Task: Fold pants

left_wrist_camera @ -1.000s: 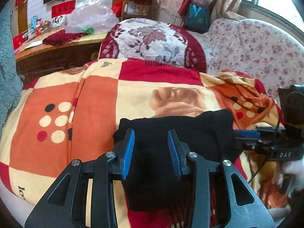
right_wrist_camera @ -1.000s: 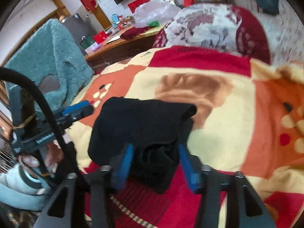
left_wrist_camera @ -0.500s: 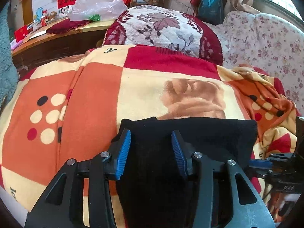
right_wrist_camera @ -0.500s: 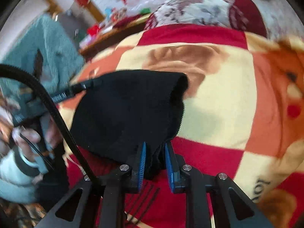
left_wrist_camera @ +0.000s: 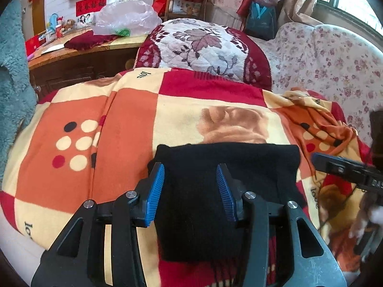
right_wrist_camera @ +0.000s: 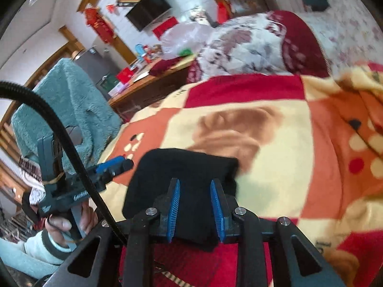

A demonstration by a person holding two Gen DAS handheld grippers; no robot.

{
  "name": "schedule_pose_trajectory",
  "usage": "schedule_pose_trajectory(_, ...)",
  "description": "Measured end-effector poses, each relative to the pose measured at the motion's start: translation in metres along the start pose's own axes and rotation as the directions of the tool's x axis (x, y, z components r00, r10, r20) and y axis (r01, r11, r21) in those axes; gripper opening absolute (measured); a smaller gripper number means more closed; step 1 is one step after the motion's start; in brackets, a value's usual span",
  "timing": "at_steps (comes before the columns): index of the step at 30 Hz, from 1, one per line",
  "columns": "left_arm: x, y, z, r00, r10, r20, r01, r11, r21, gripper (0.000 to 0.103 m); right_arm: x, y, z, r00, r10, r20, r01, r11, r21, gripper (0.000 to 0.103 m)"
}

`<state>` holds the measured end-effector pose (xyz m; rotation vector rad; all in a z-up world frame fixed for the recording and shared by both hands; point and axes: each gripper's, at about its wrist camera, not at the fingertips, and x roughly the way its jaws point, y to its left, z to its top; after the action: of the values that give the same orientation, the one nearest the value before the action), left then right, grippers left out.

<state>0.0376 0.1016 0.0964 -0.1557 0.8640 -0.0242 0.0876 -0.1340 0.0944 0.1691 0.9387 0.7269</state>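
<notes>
Left gripper [left_wrist_camera: 190, 191] is held over the near part of the folded black pants [left_wrist_camera: 227, 181], jaws apart, blue pads clear of the cloth on both sides — nothing pinched. Right gripper [right_wrist_camera: 195, 209] has just been opening; its jaws now stand slightly apart above the near edge of the same pants [right_wrist_camera: 184, 177], and the cloth lies beneath and between the pads [right_wrist_camera: 174, 205] without being clamped. In the left wrist view the right gripper shows as a dark bar with a blue tip at the far right, apart from the right edge of the pants; that part of the picture is blurred.

Pants lie as a compact dark rectangle, flat on a checkered blanket [left_wrist_camera: 134, 124] of orange, cream and red squares. The blanket covers a bed; a quilted cushion [left_wrist_camera: 203, 45] with a leaf pattern sits at its far end.

Containers: a clear plastic bag [left_wrist_camera: 129, 19] rests on the wooden desk [left_wrist_camera: 71, 55] beyond the bed, something green visible at its base — contents otherwise unreadable. A teal bag [left_wrist_camera: 259, 21] stands behind the cushion; its inside is hidden.

A person's hand [right_wrist_camera: 69, 222] grips the left gripper's handle in the right wrist view, pale sleeve cuff below it.
</notes>
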Motion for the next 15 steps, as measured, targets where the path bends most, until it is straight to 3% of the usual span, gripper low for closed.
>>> schedule_pose_trajectory(9,-0.011,-0.008,-0.014,1.0,-0.021,-0.014,0.021,1.0,0.004,0.045,0.031,0.027,0.003,0.998,-0.029,-0.059,0.022,0.993,-0.115,0.05)
schedule_pose_trajectory(15,-0.007,-0.009,-0.024,0.999,-0.03,-0.036,0.03,0.999,-0.018,0.045,0.038,0.021,-0.003,0.994,-0.075,-0.08,0.065,0.989,-0.131,0.051)
